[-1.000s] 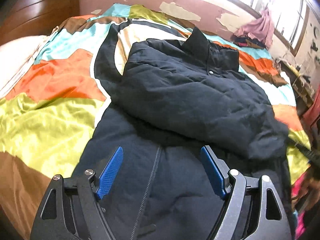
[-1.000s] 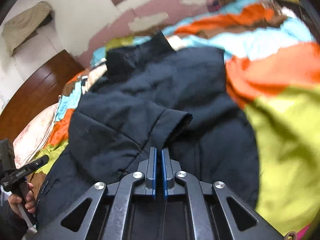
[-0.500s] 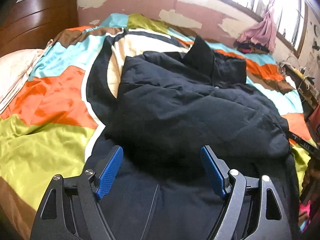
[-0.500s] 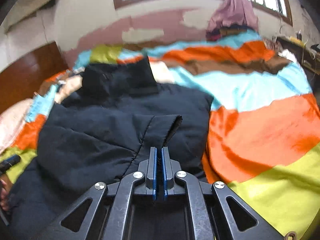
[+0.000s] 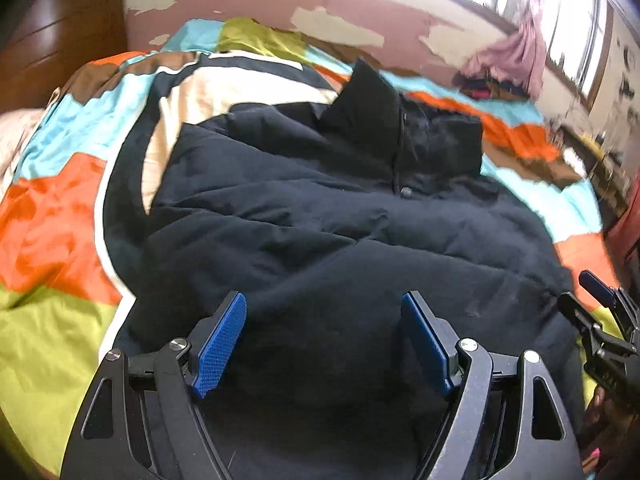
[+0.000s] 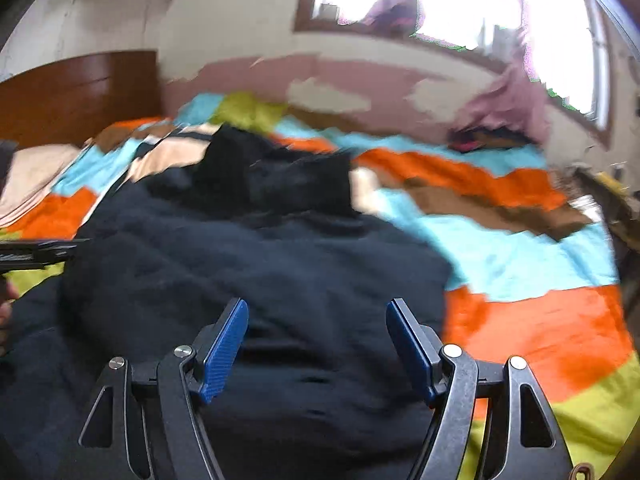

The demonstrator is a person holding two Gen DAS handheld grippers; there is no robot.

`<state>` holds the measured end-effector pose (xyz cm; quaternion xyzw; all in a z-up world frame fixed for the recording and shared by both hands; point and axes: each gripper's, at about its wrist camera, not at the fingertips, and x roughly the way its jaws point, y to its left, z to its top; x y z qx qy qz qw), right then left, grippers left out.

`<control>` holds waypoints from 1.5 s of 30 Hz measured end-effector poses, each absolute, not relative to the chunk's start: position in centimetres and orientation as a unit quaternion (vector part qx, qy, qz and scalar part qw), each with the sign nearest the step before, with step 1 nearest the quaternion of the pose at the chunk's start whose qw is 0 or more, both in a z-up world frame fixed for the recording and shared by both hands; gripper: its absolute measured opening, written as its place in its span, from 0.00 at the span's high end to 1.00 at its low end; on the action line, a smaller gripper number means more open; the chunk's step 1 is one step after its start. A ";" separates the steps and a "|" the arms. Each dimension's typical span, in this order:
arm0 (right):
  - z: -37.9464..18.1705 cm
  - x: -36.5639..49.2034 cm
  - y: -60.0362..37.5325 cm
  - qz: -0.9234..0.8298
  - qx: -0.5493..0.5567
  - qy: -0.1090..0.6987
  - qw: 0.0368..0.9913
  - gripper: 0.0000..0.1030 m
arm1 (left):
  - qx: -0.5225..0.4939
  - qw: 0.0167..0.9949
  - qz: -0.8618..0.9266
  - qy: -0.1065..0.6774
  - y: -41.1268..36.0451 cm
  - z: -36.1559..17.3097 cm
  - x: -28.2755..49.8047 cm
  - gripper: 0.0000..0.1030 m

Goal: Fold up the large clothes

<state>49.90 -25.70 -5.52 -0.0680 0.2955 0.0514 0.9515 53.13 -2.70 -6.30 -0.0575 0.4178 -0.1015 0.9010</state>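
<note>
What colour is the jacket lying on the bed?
Black jacket, clearest in the left wrist view.

Black jacket (image 5: pixel 320 240) (multicol. patchwork bedspread (image 5: pixel 52 216))

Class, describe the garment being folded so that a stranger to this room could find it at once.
Start at the bed with the patchwork bedspread of orange, turquoise and lime blocks. Across its middle lies the black padded jacket, collar towards the peeling wall. It is the only large dark thing on those bright colours.
</note>
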 end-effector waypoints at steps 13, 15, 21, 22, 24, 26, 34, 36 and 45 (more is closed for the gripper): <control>-11.8 53.2 -26.3 0.074 -0.018 0.329 0.941 0.29 | -0.004 0.909 -0.063 0.412 -3.6 -11.6 54.4 0.01; -12.0 53.1 -26.1 0.069 -0.022 0.329 0.942 0.29 | 0.001 0.911 -0.059 0.409 -3.8 -11.8 54.4 0.01; -12.4 53.5 -26.2 0.069 -0.018 0.332 0.941 0.29 | -0.007 0.912 -0.062 0.406 -3.8 -12.4 54.9 0.01; -12.5 53.6 -26.2 0.069 -0.018 0.332 0.940 0.29 | -0.008 0.912 -0.063 0.405 -3.8 -12.4 54.9 0.01; -12.5 53.7 -26.3 0.070 -0.015 0.333 0.940 0.29 | -0.014 0.912 -0.065 0.404 -3.7 -12.5 55.0 0.01; -12.5 53.8 -26.3 0.071 -0.013 0.334 0.940 0.29 | -0.017 0.912 -0.067 0.404 -3.6 -12.6 55.0 0.01; -12.6 53.8 -26.2 0.067 -0.018 0.334 0.940 0.28 | -0.021 0.913 -0.069 0.401 -3.8 -12.9 55.1 0.01; -12.8 53.9 -26.2 0.065 -0.022 0.336 0.939 0.28 | -0.022 0.914 -0.068 0.400 -3.9 -13.0 55.1 0.01; -12.5 53.5 -25.8 0.060 -0.032 0.330 0.942 0.28 | -0.036 0.911 -0.077 0.403 -3.3 -12.8 54.9 0.01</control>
